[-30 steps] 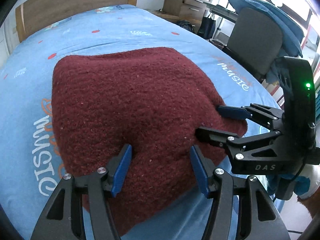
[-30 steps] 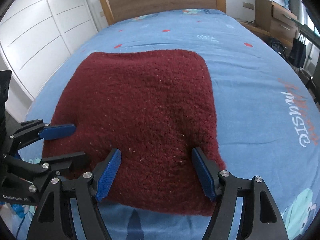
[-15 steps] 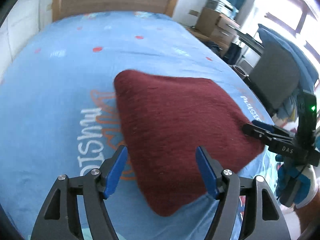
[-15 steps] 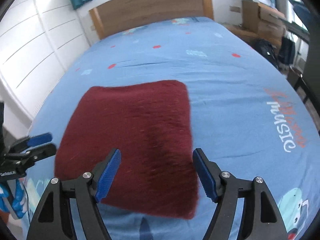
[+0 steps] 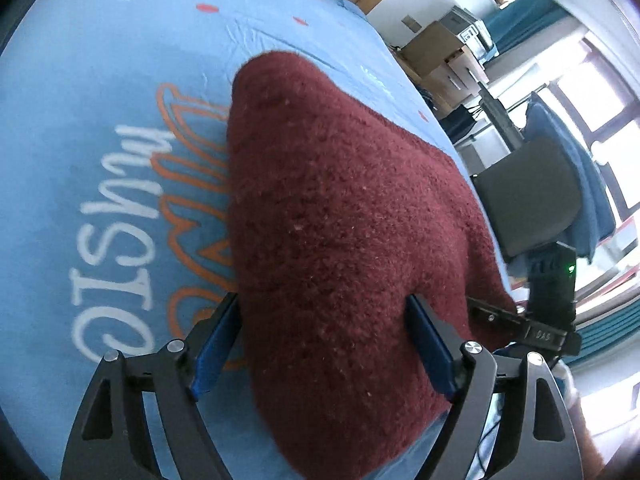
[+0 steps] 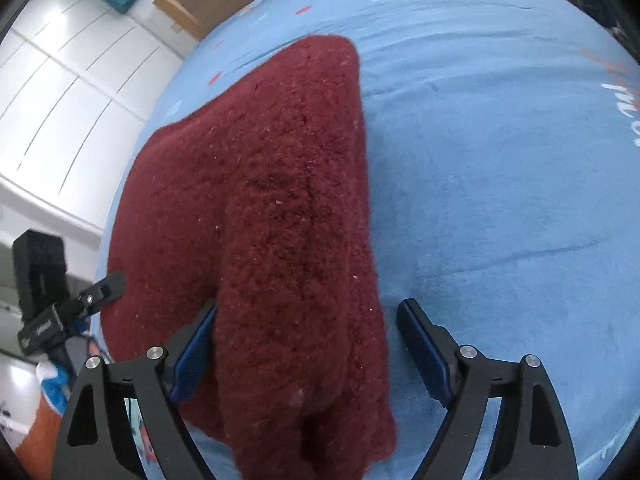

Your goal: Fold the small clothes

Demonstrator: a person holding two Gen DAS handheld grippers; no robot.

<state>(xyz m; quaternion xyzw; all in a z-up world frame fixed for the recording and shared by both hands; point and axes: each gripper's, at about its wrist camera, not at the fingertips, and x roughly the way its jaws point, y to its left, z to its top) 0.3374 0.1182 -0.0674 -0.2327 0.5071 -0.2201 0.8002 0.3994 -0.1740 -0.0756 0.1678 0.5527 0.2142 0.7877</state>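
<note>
Two grippers worked the near edge of a dark red fleecy garment that lay on the blue printed bedsheet, close to the bed's near edge. The left gripper straddled the cloth's near left corner; its jaws were opening, and fabric bulged between the blue pads without being pinched. The right gripper stood over the near right corner, jaws likewise opening: the right-hand pad was clear of the cloth over bare sheet, and the left-hand pad lay against or under the raised fold.

The risk, as I judged it, was in the grab. With thick, springy pile heaped between wide jaws, either gripper could close on the top layer only, or catch the bedsheet along with it, and a lift would then drag the sheet or spoil the fold. The near edge also hung close to the mattress edge, so a tug toward the person could slide the garment off.
</note>
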